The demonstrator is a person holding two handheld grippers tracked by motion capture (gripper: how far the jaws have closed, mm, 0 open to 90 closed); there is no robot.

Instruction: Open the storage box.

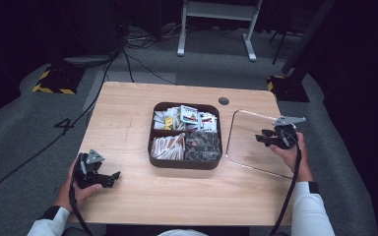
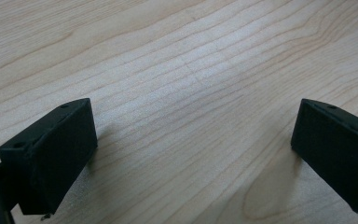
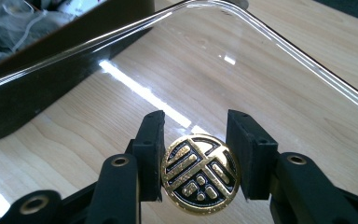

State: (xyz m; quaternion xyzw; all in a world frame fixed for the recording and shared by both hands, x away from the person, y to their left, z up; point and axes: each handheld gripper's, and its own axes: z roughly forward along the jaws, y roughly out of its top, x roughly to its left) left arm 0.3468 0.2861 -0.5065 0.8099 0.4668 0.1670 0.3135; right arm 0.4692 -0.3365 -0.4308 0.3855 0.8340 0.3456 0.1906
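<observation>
- Gripped edge-on between the right hand-held gripper's [image 3: 195, 158] jaws, a round gold-and-black knob [image 3: 200, 173] serves as handle for the clear plastic lid [image 3: 242, 74].
- Lid sits tilted beside the dark compartment box [image 1: 186, 135] on the desk [image 1: 128, 113].
- Left hand-held gripper [image 2: 193, 154] rests idle, jaws apart, nothing between them.

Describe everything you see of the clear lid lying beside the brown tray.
The clear lid is a see-through, glossy rectangle with rounded corners and a raised rim, plastic by the look of it. It lies flat on the wooden table, right of the brown tray. At its middle sits a round knob with a gold pattern on black. The right gripper has its jaws closed on that knob.
</observation>
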